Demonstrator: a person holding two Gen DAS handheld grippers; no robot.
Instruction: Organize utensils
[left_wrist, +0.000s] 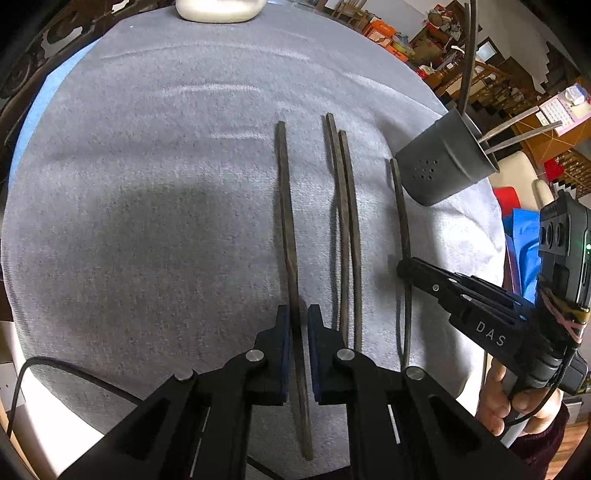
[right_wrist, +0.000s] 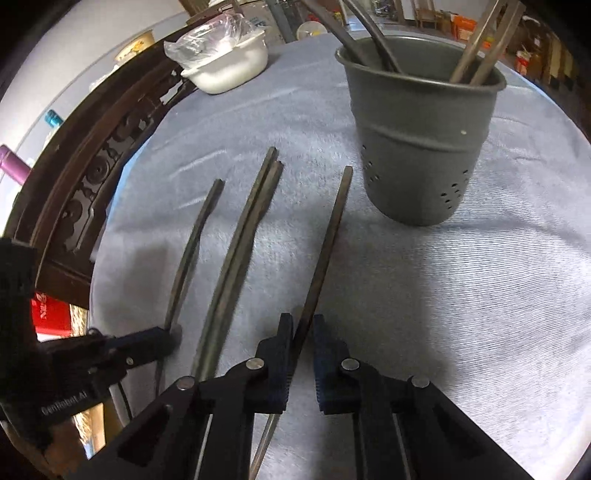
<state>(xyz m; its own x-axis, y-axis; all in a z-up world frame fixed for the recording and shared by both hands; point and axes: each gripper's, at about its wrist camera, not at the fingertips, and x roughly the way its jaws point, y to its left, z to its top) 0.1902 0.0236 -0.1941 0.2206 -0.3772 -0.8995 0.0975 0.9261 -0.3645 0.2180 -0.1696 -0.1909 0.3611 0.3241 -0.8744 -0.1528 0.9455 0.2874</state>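
Landmark: grey holder (right_wrist: 421, 136), upright on the grey cloth (right_wrist: 461, 295), with small holes low in its wall.
In the holder: two dark sticks and two pale ones lean against its rim; their tops run out of view.
Chopsticks: four dark ones lie loose on the cloth, all left of the holder in the right wrist view, roughly side by side.
Near stick (right_wrist: 325, 251): just left of the holder, its far end close to the holder's base but apart from it.
Pair (right_wrist: 240, 243): the next two out, touching along their length.
Far stick (left_wrist: 288, 236): the one furthest from the holder.
Left gripper (left_wrist: 295, 343): closed on the far stick, which runs between the pads; the end away from the holder sticks out behind them.
Right gripper (right_wrist: 300, 343): closed on the near stick at the end away from the holder, the stick between its pads.
Hand (left_wrist: 506, 398): on the right gripper's handle, dark red sleeve at the wrist.
White bowl (right_wrist: 229, 62): well beyond the holder at the cloth's far edge, clear plastic over it.
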